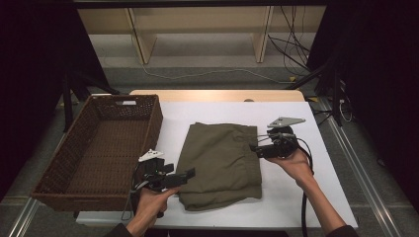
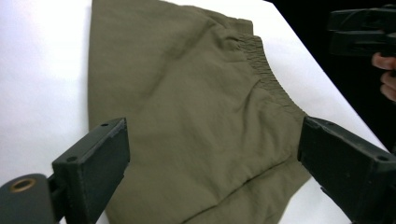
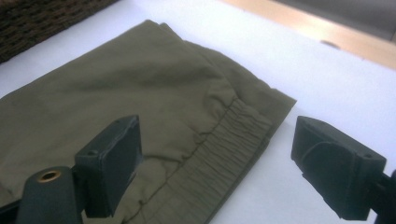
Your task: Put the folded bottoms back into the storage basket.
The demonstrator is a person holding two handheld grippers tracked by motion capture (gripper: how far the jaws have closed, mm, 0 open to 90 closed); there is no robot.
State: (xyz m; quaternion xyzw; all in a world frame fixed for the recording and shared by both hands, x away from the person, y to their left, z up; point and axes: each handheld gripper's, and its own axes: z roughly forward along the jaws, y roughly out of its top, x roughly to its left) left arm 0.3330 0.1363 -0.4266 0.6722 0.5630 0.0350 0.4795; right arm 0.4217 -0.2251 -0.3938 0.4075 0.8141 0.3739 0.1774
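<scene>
An olive-green folded garment (image 1: 220, 163) with an elastic waistband (image 3: 229, 140) lies flat on the white table (image 1: 296, 197), to the right of a wicker basket. My left gripper (image 1: 189, 174) hovers at the garment's near left edge, jaws wide open with the cloth (image 2: 196, 121) below and between them. My right gripper (image 1: 255, 148) is at the garment's right edge by the waistband, also open, nothing held. In the left gripper view the right gripper (image 2: 359, 37) appears at the top right with fingers of a hand beside it.
A brown wicker basket (image 1: 59, 163), empty, stands at the table's left. Behind the table's far wooden edge (image 1: 217, 95) are a shelf frame and cables on the floor. White tabletop lies open to the right of the garment.
</scene>
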